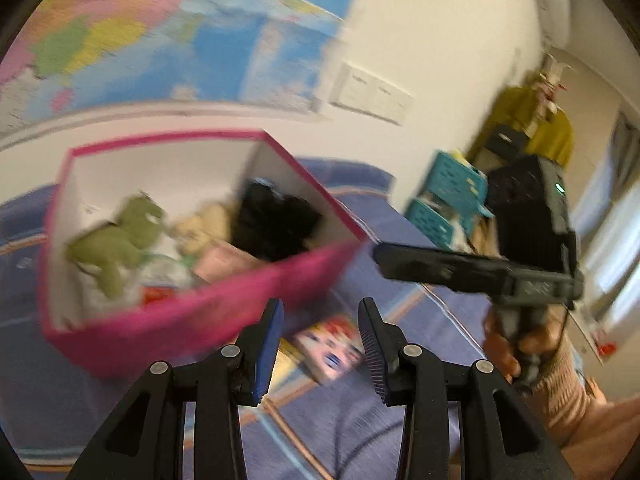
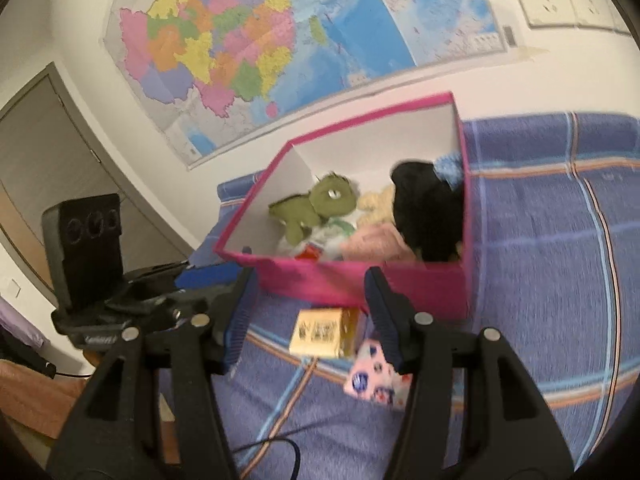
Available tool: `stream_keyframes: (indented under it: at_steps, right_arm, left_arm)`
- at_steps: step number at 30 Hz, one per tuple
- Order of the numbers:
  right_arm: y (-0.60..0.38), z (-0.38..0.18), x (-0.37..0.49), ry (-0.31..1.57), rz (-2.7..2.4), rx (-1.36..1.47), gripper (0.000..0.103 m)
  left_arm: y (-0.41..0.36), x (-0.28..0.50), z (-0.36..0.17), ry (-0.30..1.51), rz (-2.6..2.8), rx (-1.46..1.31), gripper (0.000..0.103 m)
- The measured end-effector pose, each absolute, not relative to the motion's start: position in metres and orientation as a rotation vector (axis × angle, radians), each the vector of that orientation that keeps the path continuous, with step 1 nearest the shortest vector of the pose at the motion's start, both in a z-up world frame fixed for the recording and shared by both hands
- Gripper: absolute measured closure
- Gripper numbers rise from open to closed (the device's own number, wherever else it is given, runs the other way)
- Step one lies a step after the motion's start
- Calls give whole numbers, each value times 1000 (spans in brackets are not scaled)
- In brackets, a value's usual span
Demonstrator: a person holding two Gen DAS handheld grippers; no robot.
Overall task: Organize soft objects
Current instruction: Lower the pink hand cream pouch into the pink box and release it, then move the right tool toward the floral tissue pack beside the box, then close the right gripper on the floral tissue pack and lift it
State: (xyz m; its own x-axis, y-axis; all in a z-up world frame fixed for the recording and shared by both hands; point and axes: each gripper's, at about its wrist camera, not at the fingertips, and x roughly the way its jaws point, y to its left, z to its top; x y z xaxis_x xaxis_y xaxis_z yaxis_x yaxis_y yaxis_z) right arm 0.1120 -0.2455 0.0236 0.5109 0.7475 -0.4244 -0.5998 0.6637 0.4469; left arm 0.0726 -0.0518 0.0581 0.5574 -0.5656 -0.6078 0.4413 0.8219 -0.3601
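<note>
Black fingers of the right gripper (image 2: 310, 316) fill the near edge of its view, jaws spread wide with nothing between them, hanging over the blue plaid bedcover (image 2: 552, 280). Same story on the other side: the left gripper (image 1: 320, 344) is parted and empty, blue pads showing, though its view is badly smeared by blur. Biggest thing out there is that bedcover, and on it, toward the far wall, sits the pink box (image 2: 352, 286), open-topped with white inner walls. Inside it lie a black plush (image 2: 428, 216) on the right, a green dinosaur plush (image 2: 316, 208) on the left, a cream plush (image 2: 376, 204) tucked between the two, a pink cloth (image 2: 372, 246) near the front wall, and a blue fuzzy piece (image 2: 450, 166) at the far right corner. Just in front of the box, on the cover, rest a small yellowish carton (image 2: 320, 332) and, touching it on the right, a pink patterned pouch (image 2: 370, 376), both lying below the right gripper's gap. A colourful map (image 2: 256, 40) hangs on the far wall.
</note>
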Motion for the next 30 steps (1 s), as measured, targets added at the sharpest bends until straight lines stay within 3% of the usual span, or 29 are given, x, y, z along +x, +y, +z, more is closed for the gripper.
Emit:
stream_keyframes:
  at_steps: [12, 26, 28, 30]
  right_arm:
    - [-278, -44, 106, 778, 687, 336, 41]
    - [-282, -84, 116, 853, 666, 389, 42]
    - [-281, -86, 117, 848, 672, 397, 45]
    - [-280, -87, 118, 847, 677, 400, 60]
  left_arm:
    - [-94, 85, -18, 1011, -636, -180, 64]
    - [-103, 109, -42, 1071, -569, -231, 66]
    - [-103, 111, -43, 1073, -568, -243, 68]
    - [-105, 111, -42, 1073, -572, -246, 71]
